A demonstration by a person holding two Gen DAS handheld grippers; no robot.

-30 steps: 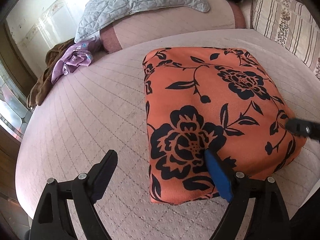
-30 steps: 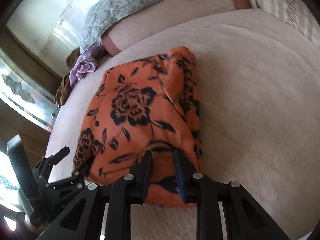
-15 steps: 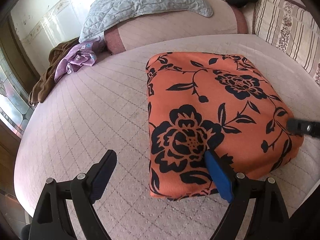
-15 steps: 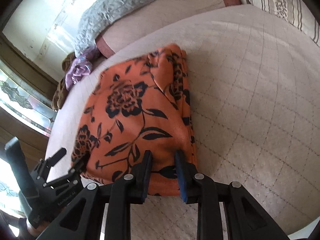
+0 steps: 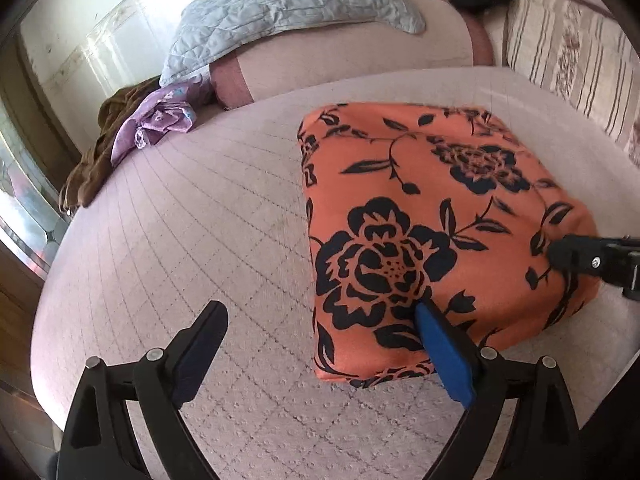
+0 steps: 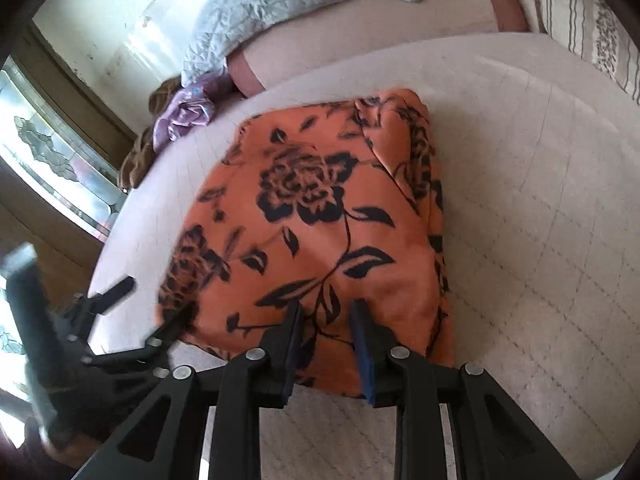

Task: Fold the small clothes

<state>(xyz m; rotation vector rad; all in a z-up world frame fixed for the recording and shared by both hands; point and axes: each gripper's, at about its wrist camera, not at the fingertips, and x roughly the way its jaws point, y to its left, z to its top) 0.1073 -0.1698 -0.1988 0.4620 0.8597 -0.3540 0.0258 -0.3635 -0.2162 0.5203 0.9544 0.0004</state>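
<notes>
One garment [image 6: 320, 216] edge hides behind right gripper [image 6: 326, 322].

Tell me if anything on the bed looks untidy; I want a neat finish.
The orange floral garment lies folded flat and fairly square, though its far right corner is bunched. At the bed's far left edge, a purple cloth and a brown cloth lie crumpled and unfolded.

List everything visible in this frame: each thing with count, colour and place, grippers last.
Folded cloth: one, orange with black flowers, on the bed.
Bedcover: one, pale pink quilted, under the cloth.
Quilted pillow: one, light blue-grey, at the far end.
Purple garment: one, beside a brown garment, far left edge.
Striped cushion: one, cream, far right.
Left gripper: jaws opening, wide, one blue pad over the cloth's near corner.
Right gripper: jaws opening, cloth edge between them.
</notes>
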